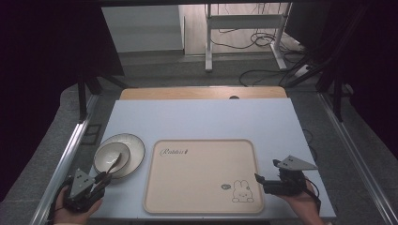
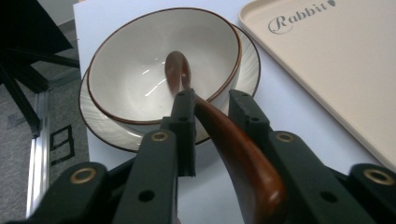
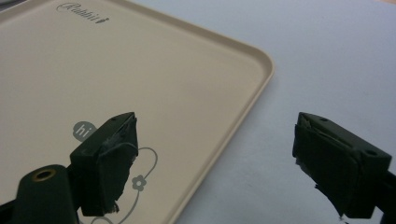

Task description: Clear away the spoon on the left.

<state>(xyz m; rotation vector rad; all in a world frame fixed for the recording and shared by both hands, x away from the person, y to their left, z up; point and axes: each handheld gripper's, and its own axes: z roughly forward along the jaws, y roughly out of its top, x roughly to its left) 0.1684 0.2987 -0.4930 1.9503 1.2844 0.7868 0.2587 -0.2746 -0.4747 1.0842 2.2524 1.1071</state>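
Pale-blue table [image 1: 197, 119]: wooden spoon [image 2: 233, 140] rests in the bowl [image 2: 126, 70] near the left edge, handle between the left hand-held gripper [image 2: 210, 100] pads, seemingly pinched. Right hand-held gripper [image 3: 212, 163] released. Risk: off-centre grip slips, levering the bowl off its plate [image 2: 247, 70].

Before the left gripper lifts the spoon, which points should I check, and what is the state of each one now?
1. Spoon handle lies between the left gripper jaws: ok.
2. Both pads press on the handle: cannot tell; one jaw touches it, but a gap seems to remain at the other.
3. Spoon head rests inside the bowl: ok.
4. Bowl sits on the plate, so a lift should not drag it: ok, probably.
5. Right gripper is open with nothing between its jaws, above the tray edge, apart from the spoon: ok.
6. Tray is bare for putting things down: ok.
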